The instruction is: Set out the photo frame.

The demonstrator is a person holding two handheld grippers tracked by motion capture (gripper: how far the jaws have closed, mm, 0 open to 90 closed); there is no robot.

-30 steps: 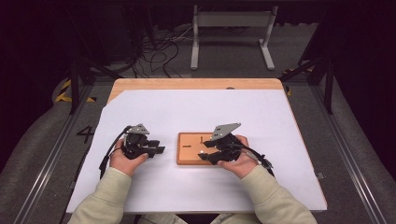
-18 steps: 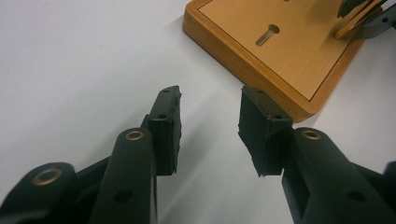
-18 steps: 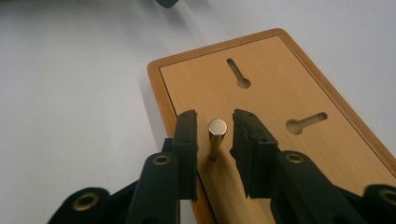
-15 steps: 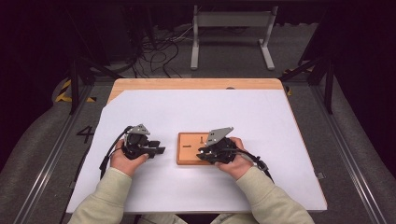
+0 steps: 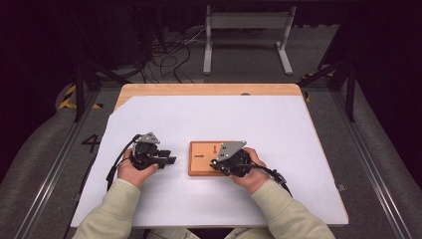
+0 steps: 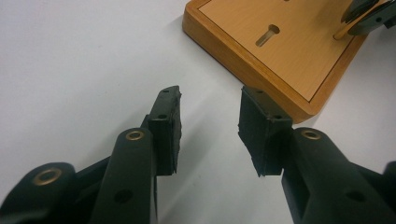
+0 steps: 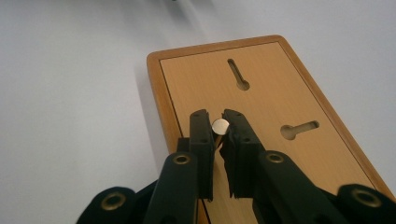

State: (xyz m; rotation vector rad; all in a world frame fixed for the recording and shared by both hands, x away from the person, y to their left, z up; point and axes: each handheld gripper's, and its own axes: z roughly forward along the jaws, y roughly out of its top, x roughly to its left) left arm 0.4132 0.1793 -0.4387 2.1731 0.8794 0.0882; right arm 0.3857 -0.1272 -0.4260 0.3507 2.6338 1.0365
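Peg: I see a small round wooden peg [image 7: 220,126] standing up from the board, its pale end face toward my right claw's camera; in the left claw view it [image 6: 344,31] shows as a thin stick rising near the board's far edge
Right claw: my right claw [image 7: 218,125] has just been closing, and its two black pads now sit against the peg on both sides, so I read it as clamped on the peg; in the high view it [image 5: 215,163] hangs over the board's near half
Board: the wooden board [image 5: 200,158] lies flat near the middle of the table, with two keyhole-shaped slots [image 7: 238,73] cut in its top, both beyond the peg and apart from it
Left claw: my left claw [image 6: 210,126] is about half open with nothing between the pads, low over the white sheet, just beside a corner of the board and not touching it
Table: the table [image 5: 209,89] carries a white sheet [image 5: 249,119] under the board
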